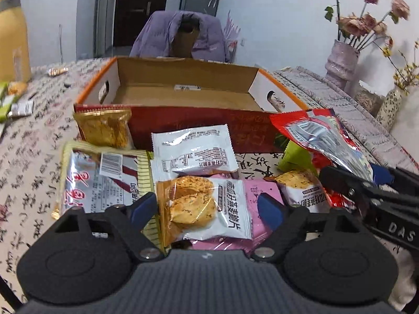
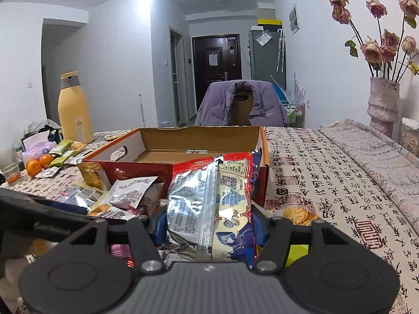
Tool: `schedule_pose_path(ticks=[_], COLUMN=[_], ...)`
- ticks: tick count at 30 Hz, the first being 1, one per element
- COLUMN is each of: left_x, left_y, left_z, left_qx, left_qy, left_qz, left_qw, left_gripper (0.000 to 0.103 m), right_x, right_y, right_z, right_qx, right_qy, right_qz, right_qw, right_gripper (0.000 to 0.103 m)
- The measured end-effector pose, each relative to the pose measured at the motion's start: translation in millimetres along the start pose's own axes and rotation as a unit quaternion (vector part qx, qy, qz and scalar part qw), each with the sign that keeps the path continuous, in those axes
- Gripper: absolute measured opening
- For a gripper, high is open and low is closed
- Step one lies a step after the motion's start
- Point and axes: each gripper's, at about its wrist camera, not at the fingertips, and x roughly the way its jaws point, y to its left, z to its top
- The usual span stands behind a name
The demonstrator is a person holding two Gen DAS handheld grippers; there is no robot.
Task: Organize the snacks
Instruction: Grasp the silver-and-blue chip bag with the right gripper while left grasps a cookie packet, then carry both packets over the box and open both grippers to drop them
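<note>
An open cardboard box with a red front wall stands on the table; it also shows in the right wrist view. Snack packets lie in a heap before it. My left gripper is open, its blue pads either side of a clear-and-white biscuit packet that lies on a pink packet. My right gripper is shut on a red and silver snack bag, held above the heap near the box's front right corner. The bag also shows in the left wrist view.
A silver-and-gold packet, a white packet and a gold packet lie at the left. A yellow bottle, oranges and more packets stand far left. A vase of flowers stands right. A chair with a purple jacket is behind.
</note>
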Motion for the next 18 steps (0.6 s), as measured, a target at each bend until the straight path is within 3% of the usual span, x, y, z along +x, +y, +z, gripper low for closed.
schedule_pose_path(ticks=[10, 18], left_x=[-6, -26], left_y=[1, -5], left_z=[0, -3], left_qx=[-0.014, -0.001], left_qy=[-0.003, -0.028], left_qz=[-0.014, -0.010], left_qw=[0.9998, 0.9996], left_gripper=[0.059, 0.057], right_x=[-3, -17], right_y=[-1, 2], right_z=[-1, -1], right_qx=[0.006, 0.004], right_qy=[-0.001, -0.013], right_qz=[0.003, 0.000], right_qw=[1.000, 1.000], right_gripper=[0.060, 0.060])
